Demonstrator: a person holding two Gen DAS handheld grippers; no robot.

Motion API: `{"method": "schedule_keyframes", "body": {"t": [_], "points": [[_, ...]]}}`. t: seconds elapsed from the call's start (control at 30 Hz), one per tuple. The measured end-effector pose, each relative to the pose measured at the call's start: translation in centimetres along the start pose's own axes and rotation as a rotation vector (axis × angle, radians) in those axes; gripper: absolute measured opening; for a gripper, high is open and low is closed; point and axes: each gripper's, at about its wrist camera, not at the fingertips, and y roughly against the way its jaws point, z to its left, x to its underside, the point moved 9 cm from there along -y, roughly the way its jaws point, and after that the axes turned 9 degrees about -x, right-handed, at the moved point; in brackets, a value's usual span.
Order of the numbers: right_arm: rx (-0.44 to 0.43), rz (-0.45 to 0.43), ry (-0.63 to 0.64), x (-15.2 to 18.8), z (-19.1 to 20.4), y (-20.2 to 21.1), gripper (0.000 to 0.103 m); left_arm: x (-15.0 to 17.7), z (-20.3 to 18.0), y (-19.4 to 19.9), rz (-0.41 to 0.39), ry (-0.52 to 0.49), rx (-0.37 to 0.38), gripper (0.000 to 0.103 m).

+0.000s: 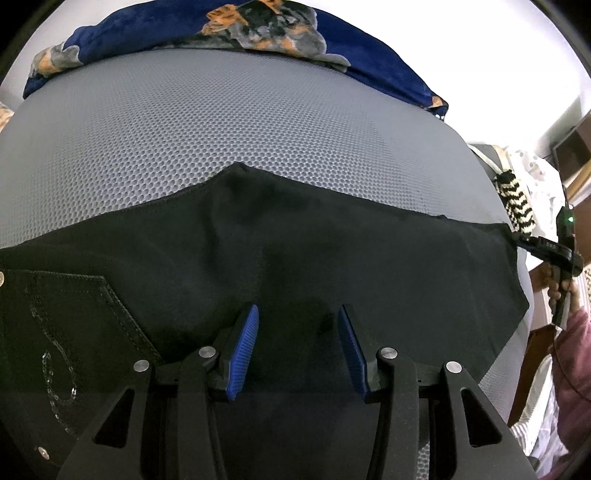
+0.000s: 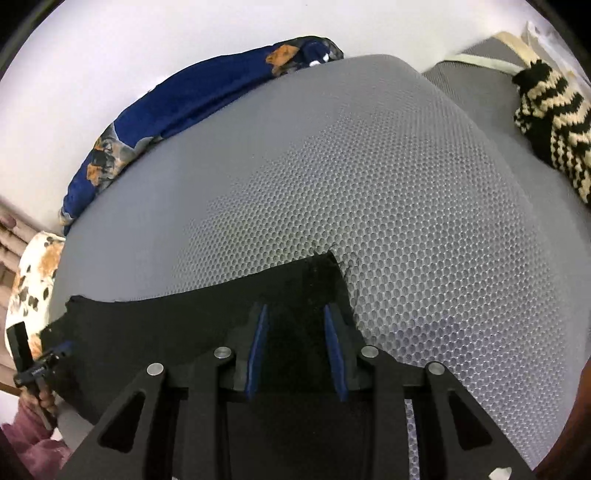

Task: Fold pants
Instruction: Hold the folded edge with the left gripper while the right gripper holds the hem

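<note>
Pants (image 1: 295, 258) black, flat on grey mesh; left tongs (image 1: 298, 314) released; right tongs (image 2: 295, 314) unclear.

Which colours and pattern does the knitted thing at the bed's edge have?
Black and cream zigzag stripes on the knitted thing; the right wrist view shows it best.

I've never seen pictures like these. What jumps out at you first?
The black pants spread across the near part of a grey honeycomb-patterned mat, with a stitched back pocket at lower left. Blue-padded fingers of the left gripper frame the cloth from below. Behind the mat lies a blue blanket with orange patches, and a black-and-cream zigzag knit sits at the mat's far right.
</note>
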Motion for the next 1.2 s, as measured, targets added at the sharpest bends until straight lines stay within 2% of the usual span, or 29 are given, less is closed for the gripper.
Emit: {"method": "schedule_keyframes", "body": {"t": [0.2, 0.37, 0.53, 0.73, 0.87, 1.1, 1.17, 1.2], "points": [[0.037, 0.023, 0.033, 0.1, 0.8, -1.1, 0.029, 0.0, 0.1, 0.0, 0.004, 0.004, -0.005, 0.046], [0.093, -0.015, 0.084, -0.6, 0.9, -0.6, 0.030, 0.0, 0.0, -0.1, 0.004, 0.000, -0.012, 0.046], [0.064, 0.004, 0.104, -1.4, 1.2, -1.3, 0.030, 0.0, -0.1, -0.1, 0.006, 0.003, -0.010, 0.046], [0.067, 0.046, 0.104, -2.3, 0.6, -3.0, 0.030, 0.0, -0.1, -0.2, 0.007, 0.004, -0.009, 0.046], [0.090, 0.076, 0.118, -2.1, 0.0, -3.6, 0.030, 0.0, -0.1, -0.3, 0.007, -0.003, -0.011, 0.047], [0.058, 0.084, 0.120, -1.6, 0.0, -3.6, 0.031, 0.1, -0.3, -0.3, 0.005, -0.017, -0.019, 0.049], [0.050, 0.085, 0.134, -1.2, 0.3, -3.4, 0.017, 0.0, -0.2, -0.4, 0.003, -0.017, -0.019, 0.049], [0.060, 0.079, 0.144, -1.1, 0.5, -3.4, 0.016, 0.1, -0.2, -0.4, 0.002, -0.017, -0.019, 0.049]]}}
